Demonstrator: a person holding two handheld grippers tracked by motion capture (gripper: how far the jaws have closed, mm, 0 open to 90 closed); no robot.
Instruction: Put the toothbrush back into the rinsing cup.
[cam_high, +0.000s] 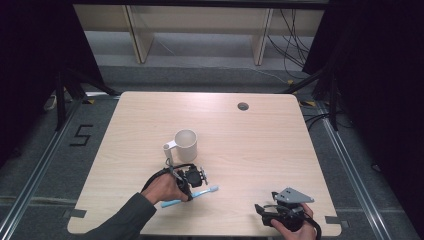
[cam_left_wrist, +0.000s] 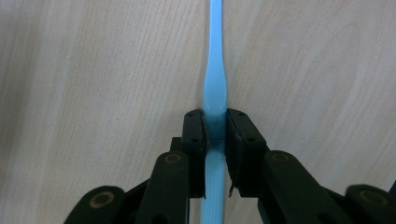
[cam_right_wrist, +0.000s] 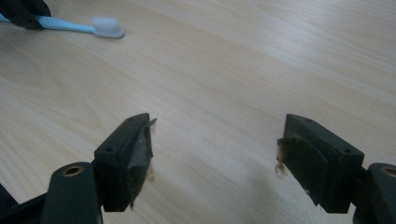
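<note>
The left gripper (cam_left_wrist: 215, 130) has its jaws closed on the blue toothbrush (cam_left_wrist: 214, 79), the pads pressing the handle from both sides at a point just below where the handle widens; the handle runs straight between the jaws, on past them up the left gripper view and back down between the arms. Under it lies the wooden table (cam_left_wrist: 93, 93), and whether the brush still touches the wood I cannot tell. In the high view the left gripper (cam_high: 192, 187) sits in the person's left hand (cam_high: 162, 187) near the front middle of the table (cam_high: 260, 150), and the toothbrush (cam_high: 200, 193) lies slanted across it, its head toward the right. A white mug (cam_high: 185, 145) stands upright just behind the gripper, handle to the left. The right gripper (cam_right_wrist: 215, 158) has its jaws wide apart with nothing between them, just bare wood; its view catches the toothbrush's white head (cam_right_wrist: 108, 27) at the far upper left. In the high view the right gripper (cam_high: 267, 212) rests at the front right edge, well apart from the brush.
</note>
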